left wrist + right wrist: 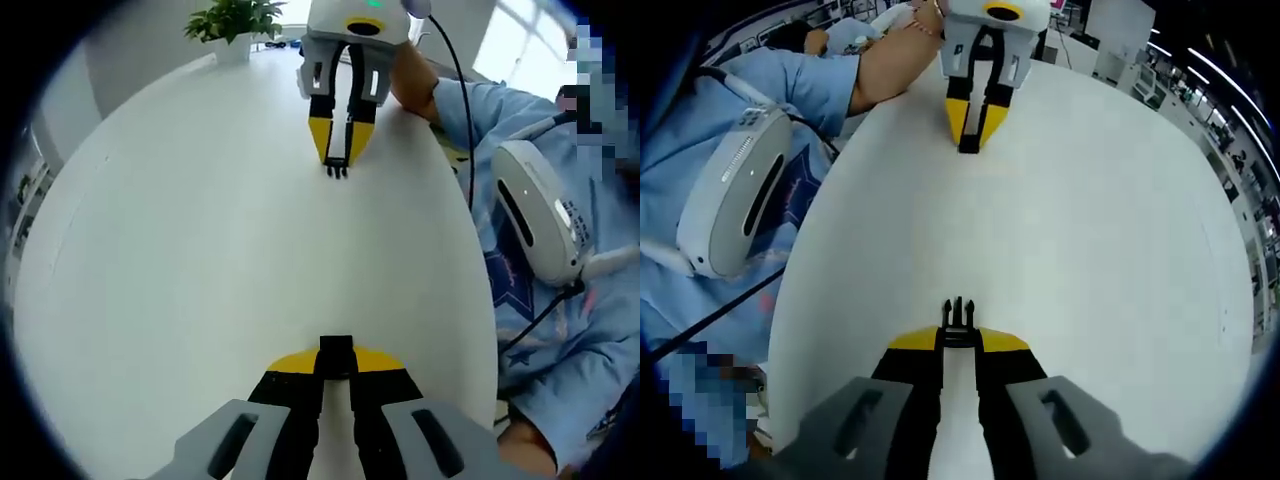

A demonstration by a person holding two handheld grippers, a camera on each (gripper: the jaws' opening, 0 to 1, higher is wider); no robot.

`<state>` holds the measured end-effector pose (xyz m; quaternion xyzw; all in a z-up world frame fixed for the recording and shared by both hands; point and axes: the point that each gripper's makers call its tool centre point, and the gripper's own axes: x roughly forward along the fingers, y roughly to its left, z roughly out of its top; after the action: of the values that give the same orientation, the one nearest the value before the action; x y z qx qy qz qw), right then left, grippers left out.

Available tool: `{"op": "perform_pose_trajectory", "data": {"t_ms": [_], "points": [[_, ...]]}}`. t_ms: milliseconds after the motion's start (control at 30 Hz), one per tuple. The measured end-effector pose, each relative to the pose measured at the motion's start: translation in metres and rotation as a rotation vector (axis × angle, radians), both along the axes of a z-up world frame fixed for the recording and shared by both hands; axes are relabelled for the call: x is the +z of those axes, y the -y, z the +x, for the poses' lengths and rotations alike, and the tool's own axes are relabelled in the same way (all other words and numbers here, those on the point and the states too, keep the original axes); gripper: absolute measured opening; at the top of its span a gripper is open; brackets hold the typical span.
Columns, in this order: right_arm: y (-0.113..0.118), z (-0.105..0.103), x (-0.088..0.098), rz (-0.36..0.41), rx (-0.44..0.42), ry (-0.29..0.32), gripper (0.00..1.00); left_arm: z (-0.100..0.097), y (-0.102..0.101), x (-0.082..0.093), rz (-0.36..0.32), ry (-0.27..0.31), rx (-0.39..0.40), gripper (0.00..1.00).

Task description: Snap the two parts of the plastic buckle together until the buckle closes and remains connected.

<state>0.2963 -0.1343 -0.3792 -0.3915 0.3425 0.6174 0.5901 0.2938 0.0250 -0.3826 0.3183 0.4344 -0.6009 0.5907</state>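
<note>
My left gripper (336, 366) is shut on the black socket half of the buckle (336, 352), which sticks out between its yellow tips. Across the white table, my right gripper (338, 155) faces it, shut on the black pronged half (337, 171), prongs pointing toward me. In the right gripper view, the pronged half (957, 314) juts from my right gripper (958, 340), and the left gripper (970, 132) holds the socket half (968, 146) far opposite. A wide gap of table separates the two halves.
The round white table (200, 250) has its edge close on the person's side. A person in a blue sleeve (560, 330) sits there with a white headset (540, 210) and a black cable. A potted plant (235, 25) stands at the far edge.
</note>
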Motion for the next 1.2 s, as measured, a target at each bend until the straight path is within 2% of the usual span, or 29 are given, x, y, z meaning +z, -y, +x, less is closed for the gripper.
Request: {"op": "perform_pose_trajectory", "data": {"t_ms": [433, 1200], "points": [[-0.009, -0.001, -0.001, 0.017, -0.013, 0.003, 0.12, 0.001, 0.012, 0.001, -0.030, 0.028, -0.016, 0.09], [-0.024, -0.003, 0.000, 0.048, -0.031, 0.011, 0.12, 0.004, 0.046, 0.004, -0.118, 0.064, -0.038, 0.09]]}}
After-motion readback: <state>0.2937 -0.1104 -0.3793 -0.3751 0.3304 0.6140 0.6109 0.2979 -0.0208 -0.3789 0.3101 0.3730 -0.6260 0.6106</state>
